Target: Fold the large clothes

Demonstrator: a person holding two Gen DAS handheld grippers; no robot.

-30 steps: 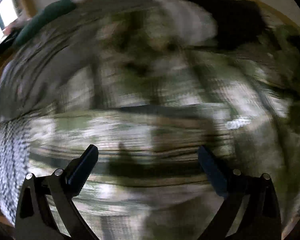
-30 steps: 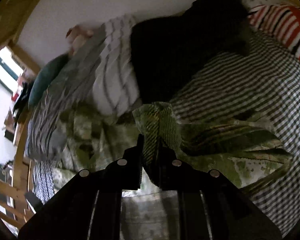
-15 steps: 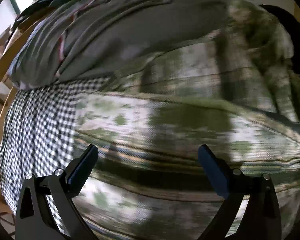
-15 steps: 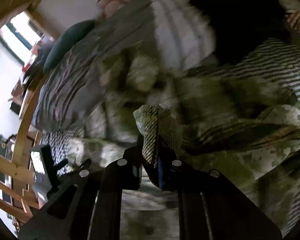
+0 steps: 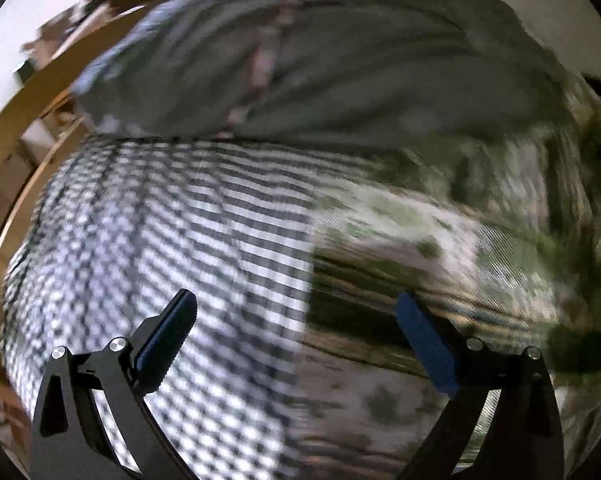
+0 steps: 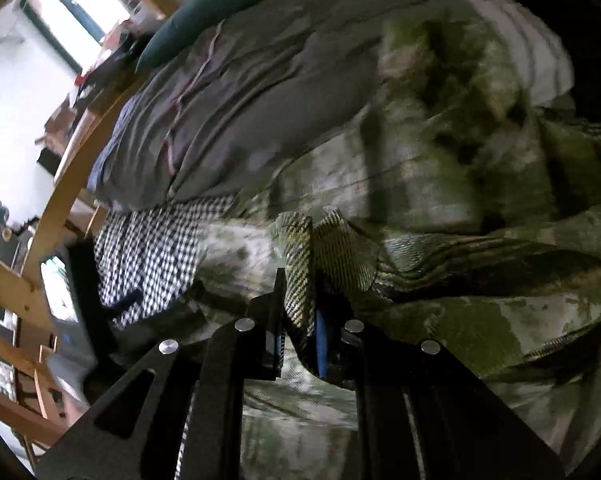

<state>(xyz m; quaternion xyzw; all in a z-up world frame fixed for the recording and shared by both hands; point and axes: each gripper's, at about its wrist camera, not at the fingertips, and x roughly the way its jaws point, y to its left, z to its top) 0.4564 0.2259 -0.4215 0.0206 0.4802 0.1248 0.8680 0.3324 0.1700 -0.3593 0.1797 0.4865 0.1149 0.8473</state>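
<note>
A large green and white plaid shirt lies spread on a bed with a black and white checked sheet. My left gripper hangs open above the shirt's left edge, nothing between its fingers. In the right wrist view the same plaid shirt is rumpled and partly folded over itself. My right gripper is shut on a bunched fold of the shirt, which sticks up between its blue pads.
A grey duvet lies beyond the shirt, with a teal pillow at its far end. A curved wooden bed frame runs along the left. A striped white garment and a black one lie at the far right.
Both grippers have swept left across the bed. The left one now hangs over the shirt's left edge and the checked sheet. The right one has dragged its held fold leftward.
</note>
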